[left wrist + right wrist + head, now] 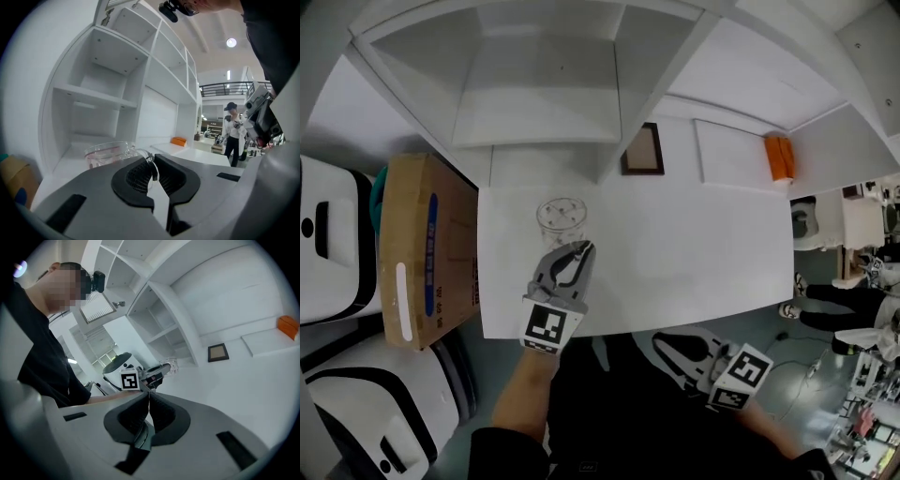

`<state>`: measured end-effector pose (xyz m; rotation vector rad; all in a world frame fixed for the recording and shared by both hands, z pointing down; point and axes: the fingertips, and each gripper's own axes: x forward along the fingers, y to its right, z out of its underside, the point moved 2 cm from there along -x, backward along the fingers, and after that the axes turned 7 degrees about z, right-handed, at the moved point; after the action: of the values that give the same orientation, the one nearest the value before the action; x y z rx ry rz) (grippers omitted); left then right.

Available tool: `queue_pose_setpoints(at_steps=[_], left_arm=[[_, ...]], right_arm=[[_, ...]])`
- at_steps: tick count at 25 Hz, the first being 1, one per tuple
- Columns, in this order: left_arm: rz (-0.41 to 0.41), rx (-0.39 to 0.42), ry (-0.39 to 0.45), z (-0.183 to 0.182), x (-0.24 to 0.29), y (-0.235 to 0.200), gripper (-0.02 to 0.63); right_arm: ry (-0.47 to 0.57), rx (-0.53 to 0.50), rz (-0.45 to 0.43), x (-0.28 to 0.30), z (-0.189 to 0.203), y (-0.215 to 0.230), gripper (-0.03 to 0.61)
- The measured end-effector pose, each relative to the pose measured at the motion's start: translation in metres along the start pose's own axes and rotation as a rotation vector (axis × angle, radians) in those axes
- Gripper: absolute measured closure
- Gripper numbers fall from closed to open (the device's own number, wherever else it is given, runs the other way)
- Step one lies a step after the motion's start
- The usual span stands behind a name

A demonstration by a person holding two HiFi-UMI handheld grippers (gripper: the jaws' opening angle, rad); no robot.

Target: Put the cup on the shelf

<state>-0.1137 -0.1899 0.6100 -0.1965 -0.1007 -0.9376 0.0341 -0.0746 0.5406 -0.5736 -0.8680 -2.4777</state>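
Observation:
A clear glass cup stands on the white table, just in front of the white shelf unit. My left gripper is shut on the cup's handle. In the left gripper view the thin glass handle sits pinched between the jaws, with the cup's body beyond and the shelf compartments behind it. My right gripper hangs below the table's near edge, shut with nothing in it. The right gripper view shows the left gripper and the cup from the side.
A cardboard box stands left of the table, beside white machines. A dark picture frame, a flat white panel and an orange object lie at the back. A person stands far off to the right.

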Motion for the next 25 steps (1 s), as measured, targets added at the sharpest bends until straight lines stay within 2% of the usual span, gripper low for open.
queue_pose_setpoints(at_steps=[6, 9, 13, 17, 22, 25], left_arm=[[0.001, -0.015, -0.021, 0.028, 0.013, -0.016, 0.592], [0.030, -0.033, -0.052, 0.041, 0.012, -0.010, 0.592], [0.073, -0.017, -0.088, 0.052, 0.004, 0.004, 0.592], [0.083, -0.051, -0.179, 0.075, -0.006, 0.022, 0.594], [0.052, -0.130, -0.315, 0.111, -0.021, 0.034, 0.592], [0.013, -0.172, -0.330, 0.114, -0.027, 0.032, 0.572]], right_arm=[[0.019, 0.032, 0.068, -0.006, 0.012, -0.002, 0.561], [0.048, 0.037, 0.095, -0.010, 0.009, -0.008, 0.561], [0.103, 0.022, 0.118, -0.017, -0.001, -0.016, 0.561], [0.173, 0.017, 0.147, -0.028, -0.008, -0.023, 0.561], [0.212, 0.019, 0.126, -0.024, -0.012, -0.029, 0.561], [0.201, 0.004, 0.095, -0.016, -0.017, -0.034, 0.561]])
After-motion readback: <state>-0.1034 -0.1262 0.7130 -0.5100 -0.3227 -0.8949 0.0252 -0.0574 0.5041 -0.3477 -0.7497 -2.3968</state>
